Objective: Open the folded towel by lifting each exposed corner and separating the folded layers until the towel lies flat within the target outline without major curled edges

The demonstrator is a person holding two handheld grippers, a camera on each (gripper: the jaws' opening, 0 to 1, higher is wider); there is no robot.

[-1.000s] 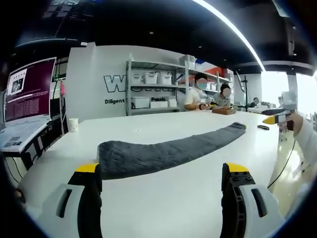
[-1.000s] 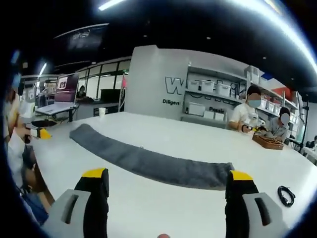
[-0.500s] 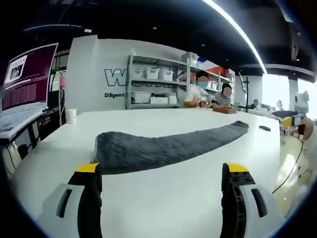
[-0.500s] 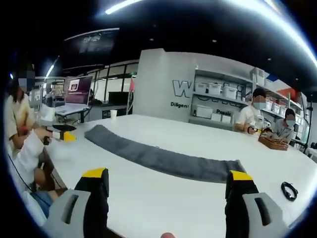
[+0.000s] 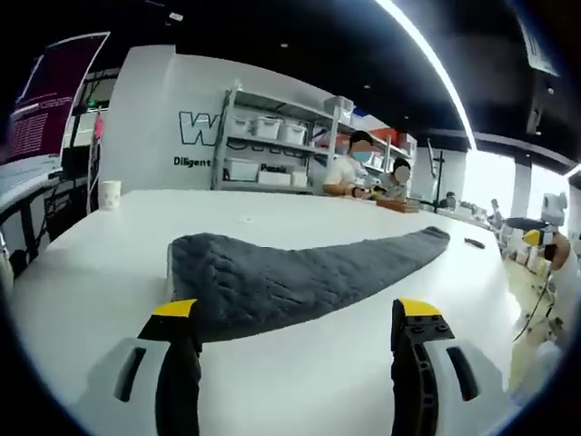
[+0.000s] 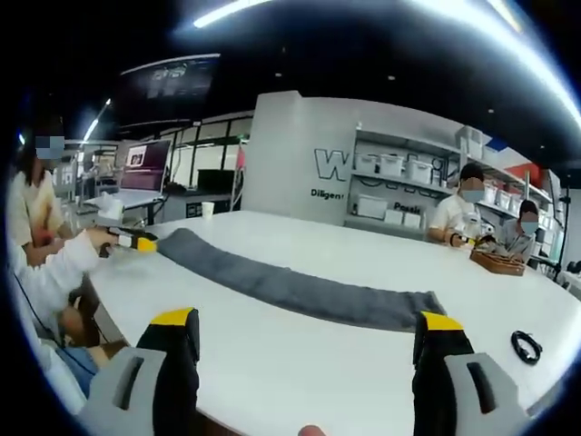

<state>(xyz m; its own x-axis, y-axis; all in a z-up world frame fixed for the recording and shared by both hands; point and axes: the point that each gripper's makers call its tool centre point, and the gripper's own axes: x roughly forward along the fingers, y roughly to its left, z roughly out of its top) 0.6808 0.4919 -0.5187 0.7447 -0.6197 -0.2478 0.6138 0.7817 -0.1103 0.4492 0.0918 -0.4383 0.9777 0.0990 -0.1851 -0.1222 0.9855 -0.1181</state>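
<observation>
Left gripper view: left gripper (image 5: 295, 318) jaws spread wide, holding nothing, just short of the near end of the folded grey towel (image 5: 290, 272). Towel lies as a long narrow strip across the white table (image 5: 82, 263), bare surface all around. Right gripper view: right gripper (image 6: 304, 329) also wide apart, empty, near the towel's other end, table edge close below.
</observation>
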